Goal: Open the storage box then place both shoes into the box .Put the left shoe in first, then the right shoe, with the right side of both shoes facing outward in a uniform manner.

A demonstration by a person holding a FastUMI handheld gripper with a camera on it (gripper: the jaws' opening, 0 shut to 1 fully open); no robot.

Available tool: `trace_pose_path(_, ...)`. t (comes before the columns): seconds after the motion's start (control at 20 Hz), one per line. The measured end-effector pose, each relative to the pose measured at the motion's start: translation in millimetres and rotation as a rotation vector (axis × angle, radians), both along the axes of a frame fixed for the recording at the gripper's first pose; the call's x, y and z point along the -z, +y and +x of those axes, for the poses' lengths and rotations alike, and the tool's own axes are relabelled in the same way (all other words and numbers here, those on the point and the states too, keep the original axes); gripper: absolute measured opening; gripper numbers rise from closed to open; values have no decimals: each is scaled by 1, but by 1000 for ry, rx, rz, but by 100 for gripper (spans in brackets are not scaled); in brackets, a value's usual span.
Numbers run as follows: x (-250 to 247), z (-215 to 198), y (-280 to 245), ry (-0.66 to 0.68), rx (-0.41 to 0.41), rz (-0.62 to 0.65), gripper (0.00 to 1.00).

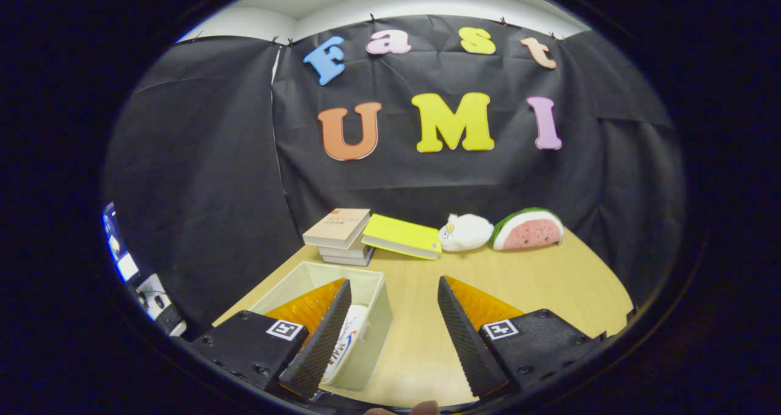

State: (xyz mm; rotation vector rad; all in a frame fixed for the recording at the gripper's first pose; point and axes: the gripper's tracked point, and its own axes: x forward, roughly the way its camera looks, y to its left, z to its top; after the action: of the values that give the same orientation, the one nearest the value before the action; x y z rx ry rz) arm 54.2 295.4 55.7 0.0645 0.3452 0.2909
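Table (537, 281) of pale wood carries it all, so I start there. Next down in size, open beige fabric storage box (372, 308) sits low and ahead of my left finger, which partly hides it. Inside I see one white shoe (349, 335) with coloured markings, lying against the near wall; can't tell its long axis or which shoe it is. Second shoe isn't in my sight. My gripper (393, 290) is spread wide, holding nothing. I judge next move is fetching the other shoe
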Motion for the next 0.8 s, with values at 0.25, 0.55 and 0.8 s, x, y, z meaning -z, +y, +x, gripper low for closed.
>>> trace_pose_path(0.25, 11, -15, -35, -122, 36, -48, 94)
trace_pose_path(0.55, 25, -35, -57, -214, 56, -29, 96)
trace_pose_path(0.8, 34, -43, -79, -251, 101, -36, 96)
